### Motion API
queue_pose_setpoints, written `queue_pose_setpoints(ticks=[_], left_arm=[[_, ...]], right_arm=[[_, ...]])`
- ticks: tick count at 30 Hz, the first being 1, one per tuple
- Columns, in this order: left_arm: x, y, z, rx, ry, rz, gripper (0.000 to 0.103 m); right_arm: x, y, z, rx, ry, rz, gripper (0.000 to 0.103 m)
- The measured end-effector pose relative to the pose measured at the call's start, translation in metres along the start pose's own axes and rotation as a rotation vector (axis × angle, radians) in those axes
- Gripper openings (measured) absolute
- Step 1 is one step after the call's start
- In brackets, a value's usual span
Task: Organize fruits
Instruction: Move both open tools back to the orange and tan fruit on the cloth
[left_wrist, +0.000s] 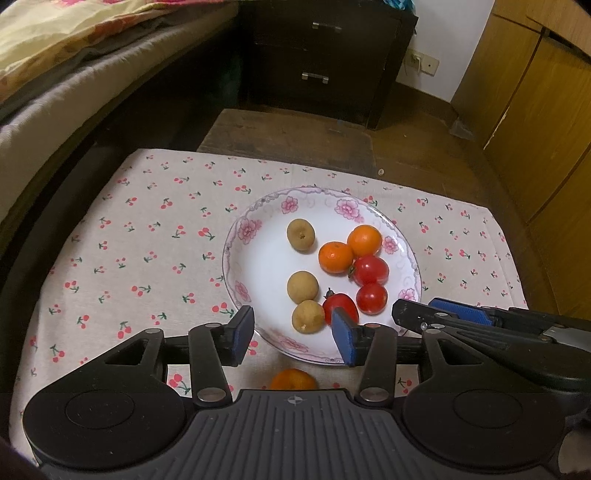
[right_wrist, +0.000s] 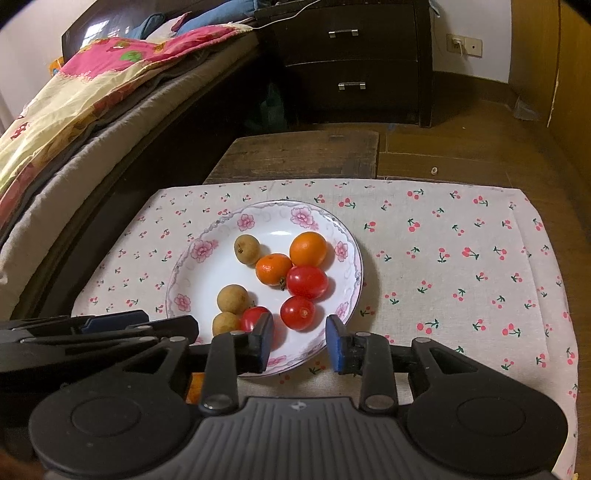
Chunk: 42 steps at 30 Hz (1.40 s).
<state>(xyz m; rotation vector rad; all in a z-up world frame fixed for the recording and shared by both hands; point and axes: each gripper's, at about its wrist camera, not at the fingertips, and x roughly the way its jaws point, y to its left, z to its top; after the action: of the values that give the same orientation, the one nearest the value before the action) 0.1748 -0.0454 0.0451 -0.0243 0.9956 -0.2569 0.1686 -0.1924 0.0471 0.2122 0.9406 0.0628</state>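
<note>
Eight small fruits sit on the flowered plate mid-tabletop; one orange lies off it, on the near cloth. It looks light, round, prone to roll, with firm peel: pinch across its widest part. The left hand-held gripper is part open and empty; the right hand-held gripper, narrowly apart, holds nothing

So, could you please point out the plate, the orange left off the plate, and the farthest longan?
plate (left_wrist: 258, 266), left wrist view, bare white centre.
orange off the plate (left_wrist: 293, 380), left wrist view, visible top.
farthest longan (right_wrist: 246, 249), right wrist view, middle.
</note>
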Motion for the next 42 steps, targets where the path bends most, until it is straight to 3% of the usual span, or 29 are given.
queue_pose_setpoints(ticks=[25,35,42], left_arm=[[-0.018,0.014,-0.012,-0.002,-0.008,-0.016,0.060],[-0.015,0.018,-0.022,0.000,0.045,-0.068,0.060],[-0.006,0.016,-0.027,0.014,0.087,-0.064,0.060]], right_arm=[[-0.025,0.014,-0.022,-0.052,-0.014,0.016,0.034],[-0.034,0.031,-0.048,-0.117,0.049,0.041,0.034],[-0.026,0.050,-0.063,-0.165,0.102,0.090,0.034]])
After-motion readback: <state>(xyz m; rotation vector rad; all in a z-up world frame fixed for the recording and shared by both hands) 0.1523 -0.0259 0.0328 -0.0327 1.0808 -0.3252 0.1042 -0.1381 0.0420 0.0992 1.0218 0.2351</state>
